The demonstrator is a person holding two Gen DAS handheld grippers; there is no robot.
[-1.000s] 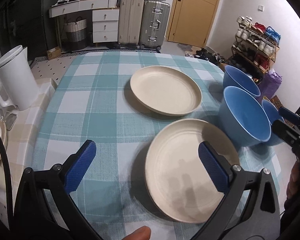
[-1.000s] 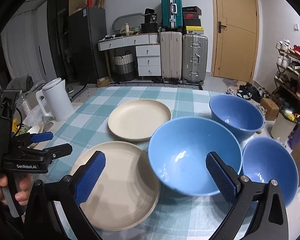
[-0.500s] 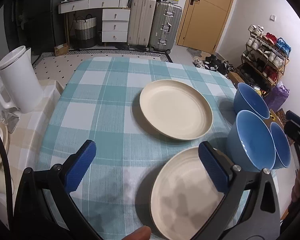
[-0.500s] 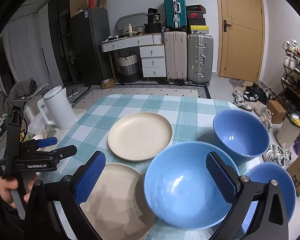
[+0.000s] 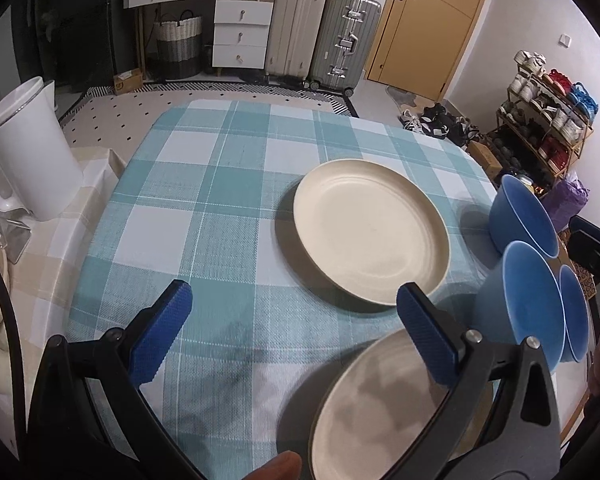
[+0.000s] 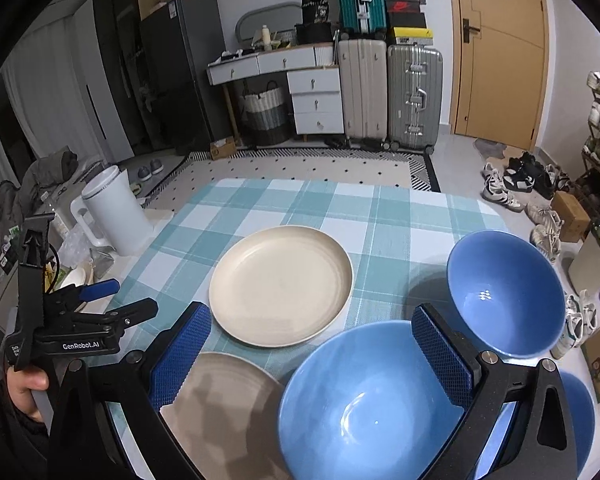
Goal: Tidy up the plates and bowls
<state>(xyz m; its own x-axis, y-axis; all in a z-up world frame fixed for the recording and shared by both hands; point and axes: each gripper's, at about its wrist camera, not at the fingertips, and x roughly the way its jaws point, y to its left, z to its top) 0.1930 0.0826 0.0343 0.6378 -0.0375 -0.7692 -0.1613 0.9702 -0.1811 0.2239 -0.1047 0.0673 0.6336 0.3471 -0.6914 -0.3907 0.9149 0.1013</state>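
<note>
We hold both grippers above the near edge of the worktop (image 5: 204, 200), which wears a teal checked cloth. Our left gripper (image 5: 288, 336) has its jaws spread wide and empty, and our right gripper (image 6: 310, 354) is the same, spread over the nearest blue bowl (image 6: 364, 404) without touching it.

Two cream plates lie apart: the far plate (image 5: 370, 232) near the middle of the worktop, the near plate (image 5: 384, 412) at the near edge. Three blue bowls crowd the right edge: the nearest bowl, the far bowl (image 6: 506, 292), and a third bowl (image 6: 580, 416) at the near right corner, mostly hidden.

We judge nothing is stacked yet. The risks: the bowls sit close to the right edge, so a careless nudge could push one off; smooth, thin rims may slip from the pads (image 6: 180, 356); and dragging a plate could bunch the cloth.
</note>
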